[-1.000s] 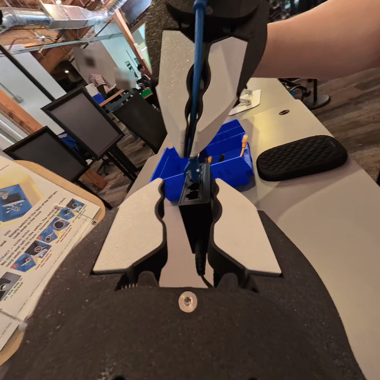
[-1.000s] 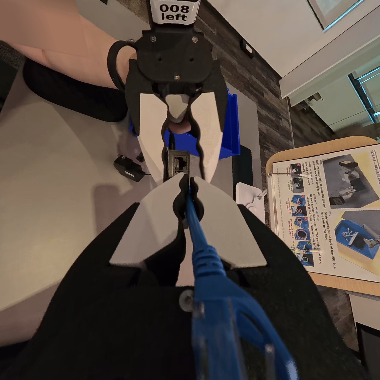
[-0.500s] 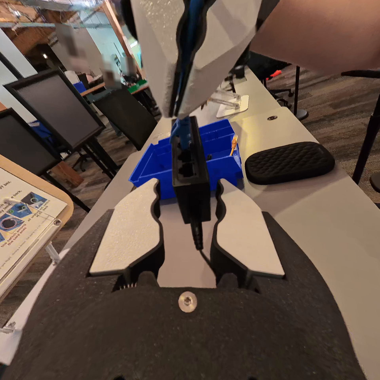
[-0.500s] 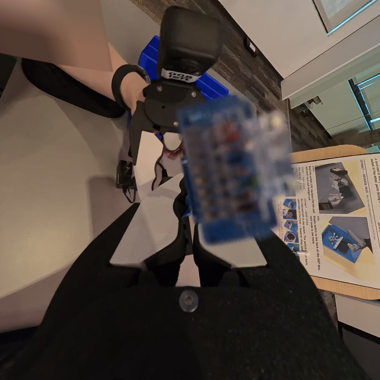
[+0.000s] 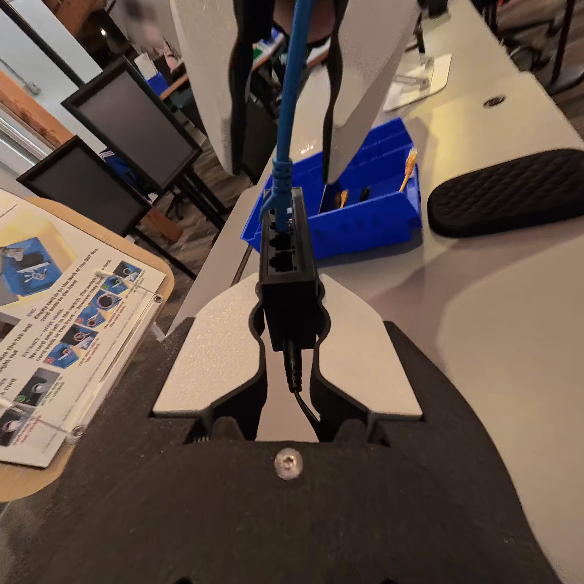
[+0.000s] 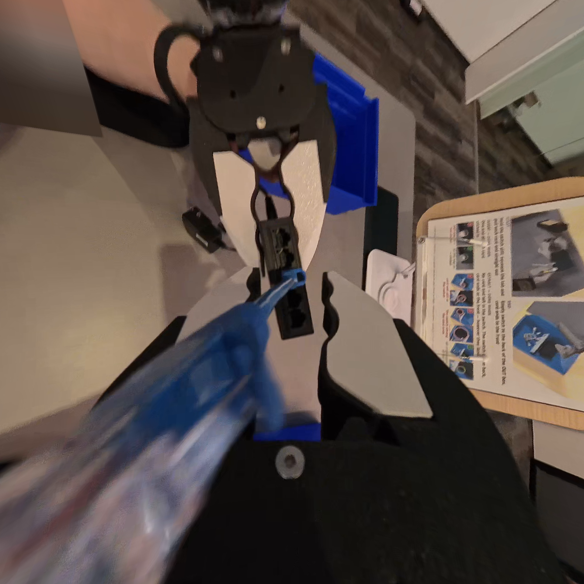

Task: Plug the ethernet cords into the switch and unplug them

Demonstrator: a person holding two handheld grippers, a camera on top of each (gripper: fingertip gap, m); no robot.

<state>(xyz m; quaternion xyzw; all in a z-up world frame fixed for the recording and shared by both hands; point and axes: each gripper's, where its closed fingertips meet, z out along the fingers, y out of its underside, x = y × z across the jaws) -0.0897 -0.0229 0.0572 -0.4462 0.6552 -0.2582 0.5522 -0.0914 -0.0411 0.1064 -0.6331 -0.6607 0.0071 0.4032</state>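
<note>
1. Left gripper (image 5: 289,281): matte black grainy plastic body, broad and rounded, with one silver hex screw (image 5: 288,467) at centre.
2. Its two fingers (image 5: 221,347): flat, pale grey, speckled plates with wavy black rubber inner edges.
3. Right gripper (image 6: 289,278): same black body, silver screw (image 6: 289,462), same grey plates (image 6: 363,347) with scalloped black pads.
4. Left gripper seen from the right wrist view: black housing with small screws and holes.
5. Black band (image 6: 164,63) worn on the person's wrist.
</note>
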